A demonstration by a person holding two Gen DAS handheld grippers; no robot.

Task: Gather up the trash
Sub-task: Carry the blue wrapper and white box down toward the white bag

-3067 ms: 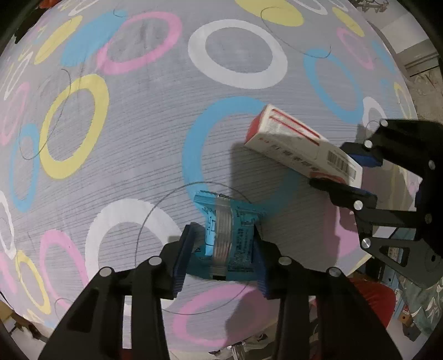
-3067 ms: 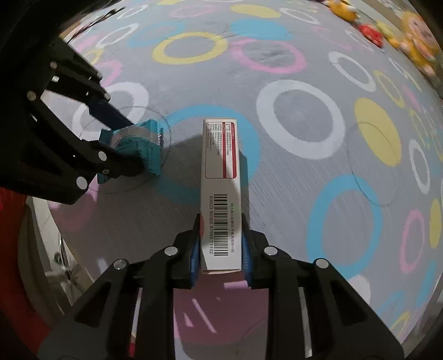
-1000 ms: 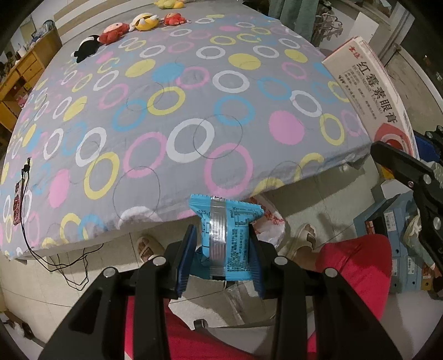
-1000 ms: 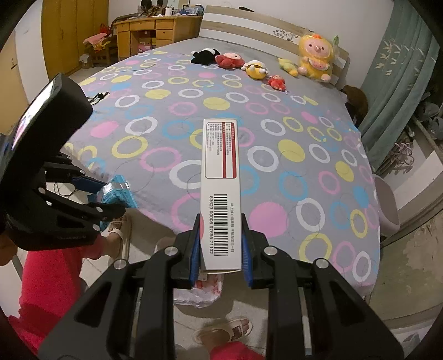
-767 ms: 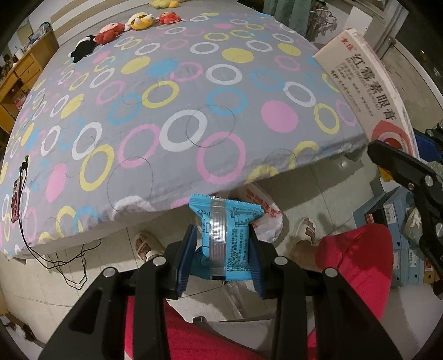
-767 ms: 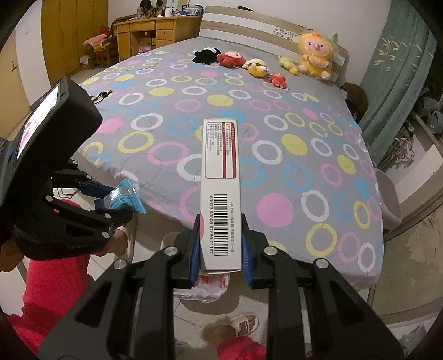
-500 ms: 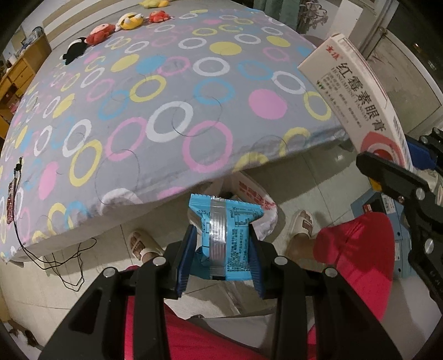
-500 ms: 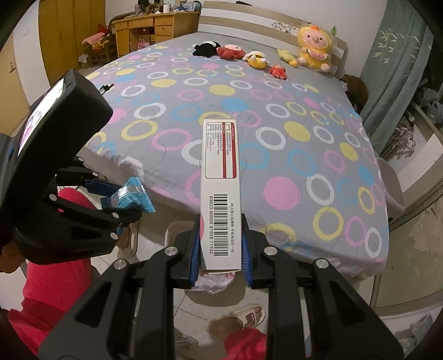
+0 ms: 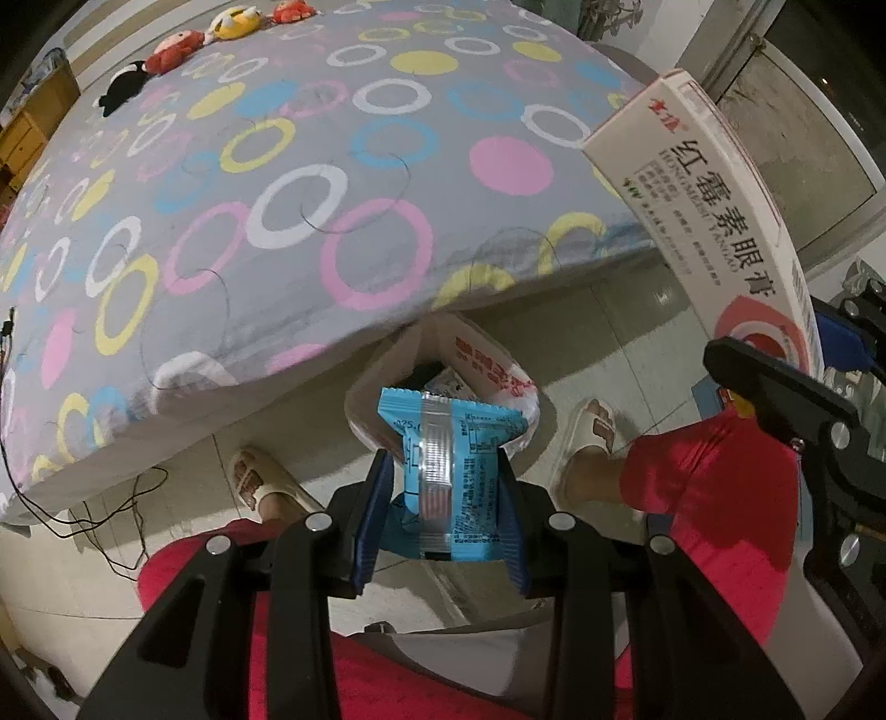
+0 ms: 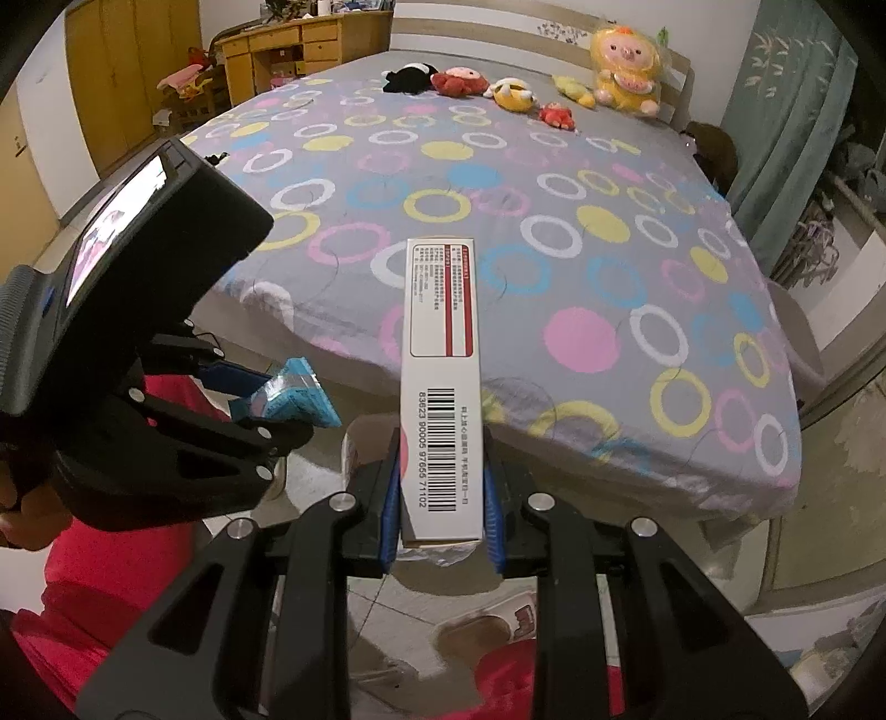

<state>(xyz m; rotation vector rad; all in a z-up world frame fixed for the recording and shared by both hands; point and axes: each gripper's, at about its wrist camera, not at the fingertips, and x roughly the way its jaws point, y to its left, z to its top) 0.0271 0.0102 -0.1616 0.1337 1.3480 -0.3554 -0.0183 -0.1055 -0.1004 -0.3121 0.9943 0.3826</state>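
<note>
My left gripper (image 9: 443, 487) is shut on a blue snack wrapper (image 9: 446, 471) with a silver strip, held above the open mouth of a white plastic bag (image 9: 487, 376) with red print on the floor by the bed. The same wrapper (image 10: 296, 399) shows at the left of the right wrist view, between the left gripper's fingers. My right gripper (image 10: 440, 498) is shut on a long white medicine box (image 10: 443, 382) with a barcode and red stripe. That box (image 9: 714, 232) stands at the right of the left wrist view. Behind the box, only an edge of the bag (image 10: 354, 448) shows.
A bed (image 10: 498, 194) with a grey cover of coloured rings fills the background, with plush toys (image 10: 515, 91) along the headboard. A person's sandalled feet (image 9: 587, 443) and red trouser legs (image 9: 709, 487) flank the bag. A black cable (image 9: 111, 515) lies on the tiled floor at left. Wooden drawers (image 10: 288, 44) stand far left.
Both grippers have come back off the bed and sunk toward the floor with their loads. The white bag has come into view under the blue wrapper.
</note>
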